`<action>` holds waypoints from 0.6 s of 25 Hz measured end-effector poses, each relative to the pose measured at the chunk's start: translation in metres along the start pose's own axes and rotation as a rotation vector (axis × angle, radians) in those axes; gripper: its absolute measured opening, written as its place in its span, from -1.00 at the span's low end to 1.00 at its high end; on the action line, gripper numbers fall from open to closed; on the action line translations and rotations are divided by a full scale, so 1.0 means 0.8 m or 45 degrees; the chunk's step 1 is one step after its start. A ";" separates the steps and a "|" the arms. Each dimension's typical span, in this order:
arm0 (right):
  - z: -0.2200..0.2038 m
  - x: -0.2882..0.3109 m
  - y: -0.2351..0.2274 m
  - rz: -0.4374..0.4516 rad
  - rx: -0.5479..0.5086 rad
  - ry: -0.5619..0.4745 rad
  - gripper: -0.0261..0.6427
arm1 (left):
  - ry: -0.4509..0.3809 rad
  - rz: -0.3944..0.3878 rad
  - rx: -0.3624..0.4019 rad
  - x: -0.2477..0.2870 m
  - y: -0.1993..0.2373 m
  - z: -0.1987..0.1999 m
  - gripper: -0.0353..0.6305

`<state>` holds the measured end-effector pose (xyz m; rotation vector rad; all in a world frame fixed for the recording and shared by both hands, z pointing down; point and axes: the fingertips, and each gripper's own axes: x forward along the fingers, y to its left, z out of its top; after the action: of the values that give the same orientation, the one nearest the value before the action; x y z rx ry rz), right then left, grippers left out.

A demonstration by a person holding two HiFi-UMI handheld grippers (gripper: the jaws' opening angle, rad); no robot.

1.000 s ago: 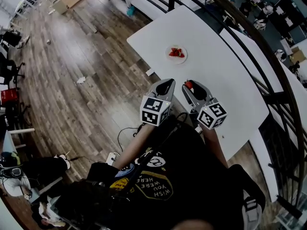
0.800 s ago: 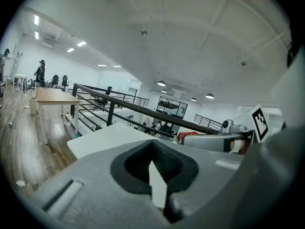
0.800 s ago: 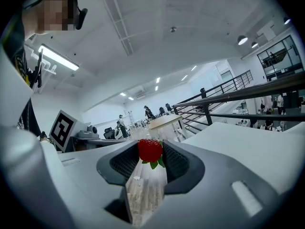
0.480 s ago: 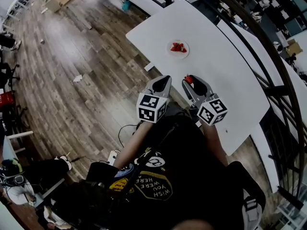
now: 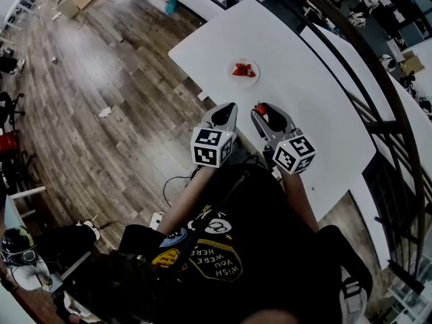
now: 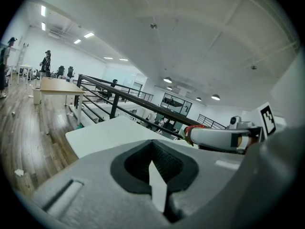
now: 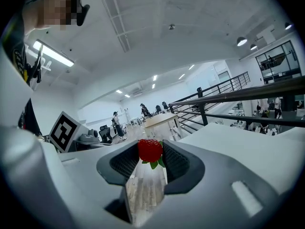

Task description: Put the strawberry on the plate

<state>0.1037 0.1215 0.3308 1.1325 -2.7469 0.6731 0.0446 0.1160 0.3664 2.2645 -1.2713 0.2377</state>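
Observation:
A small white plate (image 5: 234, 63) with a few red strawberries (image 5: 244, 71) on it sits near the left edge of the white table (image 5: 304, 93). My right gripper (image 5: 262, 109) hovers over the table's near part, a little short of the plate, shut on a red strawberry (image 7: 150, 150) with green leaves. That strawberry also shows at its tip in the head view (image 5: 260, 109). My left gripper (image 5: 227, 109) hangs beside it over the table's edge, jaws together and nothing between them. The left gripper view shows only table and the right gripper (image 6: 193, 133).
A dark metal railing (image 5: 368, 66) runs along the table's far side. Wooden floor (image 5: 101, 113) lies to the left, with scattered bits and a cable near my feet. More desks and people stand in the distance.
Both grippers have edged slightly forward toward the plate as the head view drifted. The strawberry stays gripped in the right gripper.

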 end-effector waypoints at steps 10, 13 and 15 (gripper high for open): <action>-0.008 0.038 -0.042 0.089 0.031 0.057 -0.47 | 0.011 0.064 0.075 0.058 0.008 0.003 -0.89; -0.018 0.052 -0.054 0.103 0.012 0.093 -0.47 | 0.053 0.098 0.100 0.073 0.015 -0.015 -0.89; -0.025 0.058 -0.064 0.103 0.014 0.117 -0.47 | 0.069 0.108 0.097 0.079 0.020 -0.020 -0.89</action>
<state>0.1037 0.0678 0.3792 0.9708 -2.7268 0.7312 0.0674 0.0709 0.4104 2.2538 -1.3528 0.3819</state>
